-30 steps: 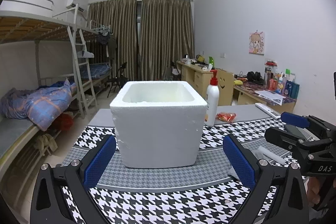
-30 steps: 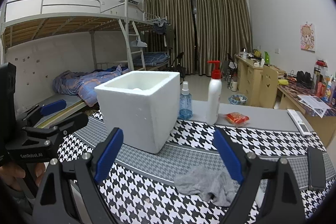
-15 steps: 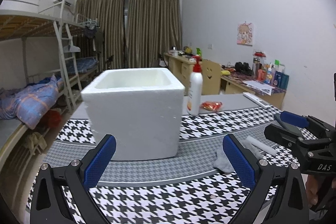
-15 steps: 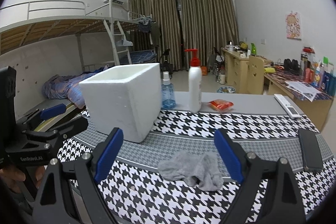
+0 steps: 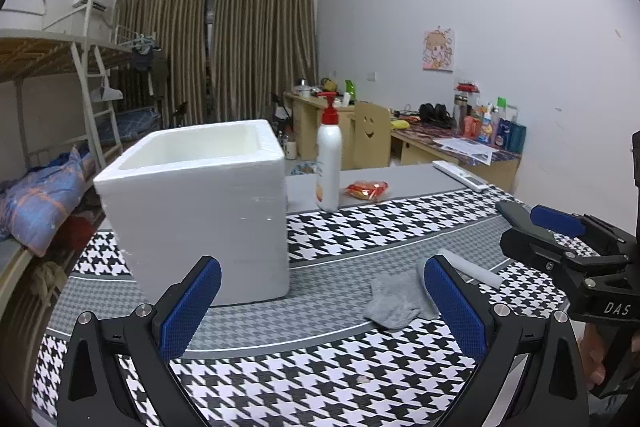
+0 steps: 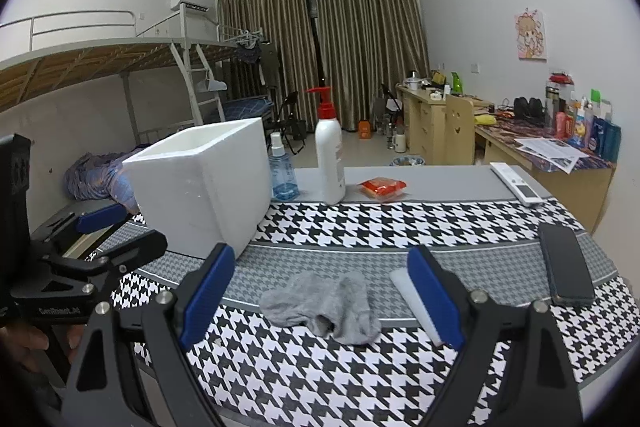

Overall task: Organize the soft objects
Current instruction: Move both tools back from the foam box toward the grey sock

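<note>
Grey sock (image 6: 326,303): crumpled on the grey band of the tablecloth, in front of the right gripper, well right of the foam box.
Surface: table (image 6: 400,227) under a black-and-white houndstooth cloth with grey strips; plain grey at the far edge.
Room: dorm; bunk bed (image 6: 100,59) on the left, brown curtains at the back, desks along the right wall.
Sock axis: long side runs roughly left-right across the right wrist view; bunched, so which end is the toe I cannot tell.
Foam box (image 5: 200,211): white, open top, upright, left of the sock.
Nearby: white foam strip (image 6: 412,301) just right of the sock; black phone (image 6: 566,271) further right; pump bottle (image 6: 330,163), blue spray bottle (image 6: 284,173), red packet (image 6: 382,187) and remote (image 6: 516,183) at the far edge.
In the way: nothing lies on the sock.
Right gripper (image 6: 320,291): jaws wide, nothing between the pads.
Left gripper (image 5: 320,311): jaws wide, empty, facing the box and sock.
</note>
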